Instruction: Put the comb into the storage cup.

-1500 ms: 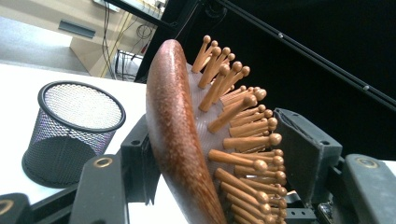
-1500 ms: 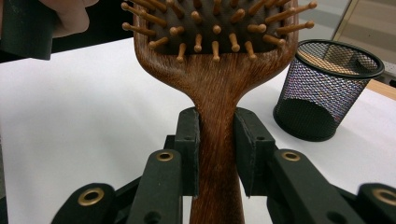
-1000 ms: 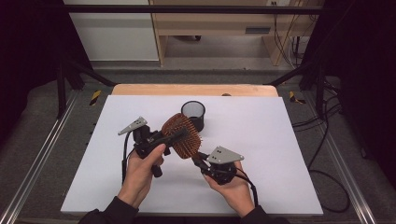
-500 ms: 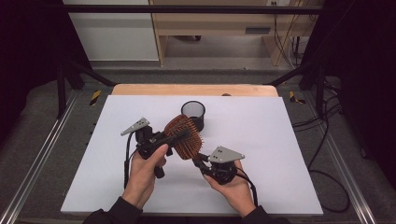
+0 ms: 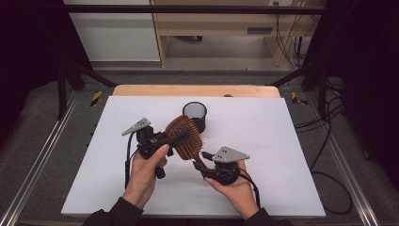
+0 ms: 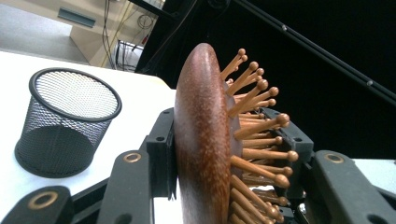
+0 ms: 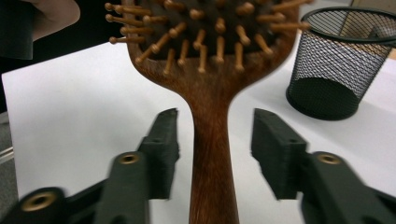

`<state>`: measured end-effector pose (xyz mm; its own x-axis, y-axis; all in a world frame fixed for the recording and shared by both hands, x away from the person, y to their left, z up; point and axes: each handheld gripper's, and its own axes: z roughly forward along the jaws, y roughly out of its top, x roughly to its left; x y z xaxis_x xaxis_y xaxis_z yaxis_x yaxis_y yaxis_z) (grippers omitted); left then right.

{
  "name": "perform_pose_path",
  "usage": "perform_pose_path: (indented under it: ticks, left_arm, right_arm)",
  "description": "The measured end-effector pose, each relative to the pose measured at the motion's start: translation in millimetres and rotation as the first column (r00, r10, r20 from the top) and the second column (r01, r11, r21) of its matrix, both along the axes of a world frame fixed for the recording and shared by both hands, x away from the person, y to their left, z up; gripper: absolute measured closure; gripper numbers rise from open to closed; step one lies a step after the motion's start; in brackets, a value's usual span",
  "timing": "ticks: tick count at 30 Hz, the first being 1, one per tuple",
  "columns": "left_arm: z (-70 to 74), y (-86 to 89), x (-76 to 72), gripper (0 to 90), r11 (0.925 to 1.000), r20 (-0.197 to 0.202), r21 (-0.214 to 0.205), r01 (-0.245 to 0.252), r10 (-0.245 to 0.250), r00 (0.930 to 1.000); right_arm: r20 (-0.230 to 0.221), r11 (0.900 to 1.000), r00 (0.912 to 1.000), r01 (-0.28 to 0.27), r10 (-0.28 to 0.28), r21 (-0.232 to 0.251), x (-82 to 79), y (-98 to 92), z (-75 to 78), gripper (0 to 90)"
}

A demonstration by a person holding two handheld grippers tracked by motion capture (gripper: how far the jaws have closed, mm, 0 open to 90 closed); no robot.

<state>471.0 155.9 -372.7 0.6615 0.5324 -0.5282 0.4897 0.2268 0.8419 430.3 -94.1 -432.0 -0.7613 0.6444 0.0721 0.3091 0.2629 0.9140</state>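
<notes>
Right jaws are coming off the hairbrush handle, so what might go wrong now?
1. The left gripper alone clamps the wooden hairbrush, with one pad on the pins; they may flex and let the head twist.
2. The right gripper has just been opening; its pads flank the handle closely and could snag it.
3. A slipping brush could topple the mesh cup.

Lab recording bench. White table [image 5: 282, 141] inside black metal frame [image 5: 61, 84]; loose cables [image 5: 324, 141] on grey floor [image 5: 42, 141].
</notes>
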Motion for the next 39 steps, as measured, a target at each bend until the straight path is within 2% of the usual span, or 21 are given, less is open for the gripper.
perform_pose_path:
  ticks: [3, 6, 9, 13, 16, 19, 23, 26, 28, 30, 32, 35, 39]
  left_arm:
    - [1.2, 3.4, 0.7, 51.3, 0.9999, 0.0, -0.001, -0.011, 0.011, 0.9999]
    - [3.2, 7.9, 0.7, 51.3, 0.9998, 0.01, 0.007, -0.02, 0.02, 0.9997]
    - [5.7, 13.3, -1.0, 51.3, 0.9994, 0.022, 0.002, -0.034, 0.034, 0.9992]
    - [10.4, 19.8, -2.9, 51.3, 0.9987, 0.031, -0.002, -0.051, 0.051, 0.9982]
    - [15.7, 23.3, -2.4, 51.2, 0.9981, 0.04, 0.004, -0.061, 0.06, 0.9974]
    - [22.3, 26.5, -1.9, 51.2, 0.9977, 0.05, 0.001, -0.067, 0.067, 0.9965]
    - [33.3, 28.5, -0.7, 51.2, 0.9966, 0.067, 0.012, -0.081, 0.08, 0.9945]
    - [42.5, 28.6, 0.7, 51.2, 0.9964, 0.074, 0.009, -0.084, 0.083, 0.9938]
    - [49.5, 27.5, 3.3, 51.1, 0.9963, 0.084, 0.014, -0.085, 0.084, 0.993]
    - [56.5, 25.1, 7.5, 51.1, 0.996, 0.094, 0.022, -0.086, 0.084, 0.992]
    - [63.8, 22.8, 12.6, 51.1, 0.996, 0.102, 0.031, -0.083, 0.08, 0.9916]
    - [76.5, 20.5, 20.4, 51.1, 0.9958, 0.137, 0.047, -0.079, 0.072, 0.988]
    - [90.7, 17.9, 30.5, 51.0, 0.9943, 0.157, 0.057, -0.091, 0.081, 0.9843]
  right_arm:
    - [-0.017, 0.9998, 0.9997, 0.019, -0.019, 0.006, 0.6, -5.6, 1.2, 36.6]
    - [-0.024, 0.9986, 0.999, 0.039, -0.038, 0.037, 2.3, -13.3, 3.1, 27.1]
    - [0.008, 0.995, 0.9967, 0.08, -0.081, 0.059, 4.3, -23.8, 1.5, 19.6]
    - [0.037, 0.9924, 0.9937, 0.104, -0.106, 0.066, 6.2, -42.3, 0.9, 13.9]
    - [0.048, 0.9882, 0.9881, 0.144, -0.146, 0.053, 5.4, -55.9, 2.2, 12.0]
    - [0.046, 0.9881, 0.9875, 0.149, -0.151, 0.04, 1.5, -70.6, 1.7, 10.0]
    - [0.042, 0.988, 0.9872, 0.154, -0.154, -0.001, -5.0, -91.9, -4.0, 9.8]
    - [0.028, 0.9867, 0.9863, 0.163, -0.163, 0.005, -10.8, -107.1, -5.3, 9.4]
    - [0.042, 0.9844, 0.9836, 0.176, -0.175, -0.007, -15.1, -116.2, -7.3, 8.5]
    - [0.048, 0.9816, 0.9804, 0.191, -0.191, 0.003, -17.0, -124.0, -9.1, 7.9]
    - [0.056, 0.9792, 0.9776, 0.203, -0.203, 0.01, -16.0, -128.2, -9.4, 7.6]
    - [0.061, 0.9764, 0.9745, 0.215, -0.216, 0.023, -11.7, -130.5, -11.2, 8.1]
    - [0.078, 0.9718, 0.969, 0.236, -0.235, -0.004, -7.8, -130.0, -13.8, 7.8]
